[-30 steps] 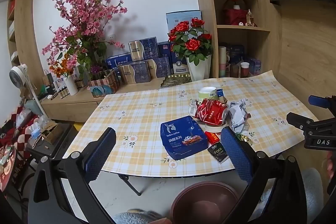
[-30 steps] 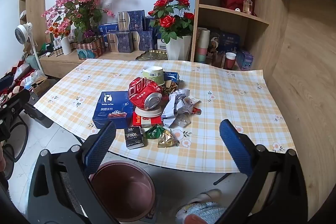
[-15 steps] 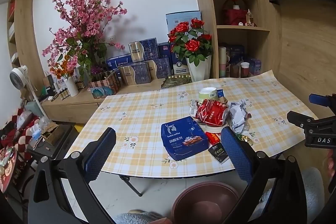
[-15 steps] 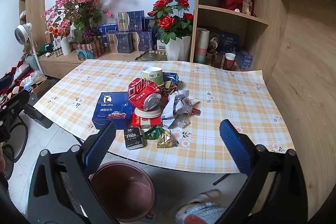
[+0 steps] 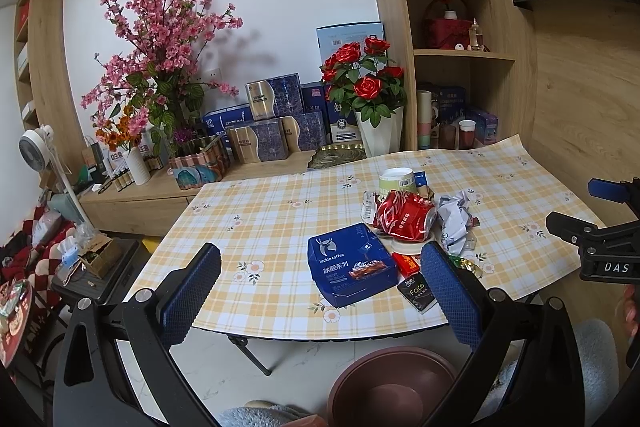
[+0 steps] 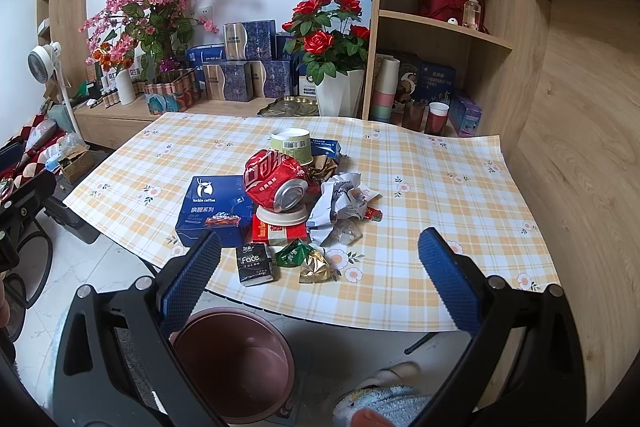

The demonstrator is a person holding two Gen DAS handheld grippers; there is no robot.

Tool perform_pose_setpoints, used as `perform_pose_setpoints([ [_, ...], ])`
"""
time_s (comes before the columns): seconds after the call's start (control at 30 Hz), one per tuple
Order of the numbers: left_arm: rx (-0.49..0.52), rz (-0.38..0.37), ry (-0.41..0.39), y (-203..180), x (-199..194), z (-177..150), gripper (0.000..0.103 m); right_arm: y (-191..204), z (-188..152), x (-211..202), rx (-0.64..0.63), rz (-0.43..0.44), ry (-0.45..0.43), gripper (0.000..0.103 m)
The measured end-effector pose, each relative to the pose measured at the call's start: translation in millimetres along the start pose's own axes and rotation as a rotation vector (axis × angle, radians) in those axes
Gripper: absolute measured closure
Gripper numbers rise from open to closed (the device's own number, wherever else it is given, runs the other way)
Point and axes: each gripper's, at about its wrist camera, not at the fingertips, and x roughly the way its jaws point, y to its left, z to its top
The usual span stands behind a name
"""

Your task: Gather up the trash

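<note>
Blue box: deer logo, "luckin coffee", Chinese characters beneath, not transcribed. Black tissue pack: "Face". Right gripper body, seen from left wrist view: "DAS". Crushed red can: white Chinese lettering. Paper cup: barcode, digits illegible.

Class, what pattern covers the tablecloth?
The tablecloth has a yellow-and-white check with small flowers, clearest in the right wrist view.

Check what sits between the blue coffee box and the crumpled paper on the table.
Right wrist view: the crushed red can on a white lid, atop a red pack, fills the gap between the blue coffee box and the crumpled paper.
</note>
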Motion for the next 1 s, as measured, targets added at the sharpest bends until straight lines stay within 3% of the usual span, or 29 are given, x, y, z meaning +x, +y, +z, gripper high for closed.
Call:
perform_pose_setpoints([
  [1.0, 0.001, 0.000, 0.000, 3.7, -8.7, 8.6, 0.005, 0.4, -1.5, 4.5, 0.000, -0.003, 0.007, 0.006],
])
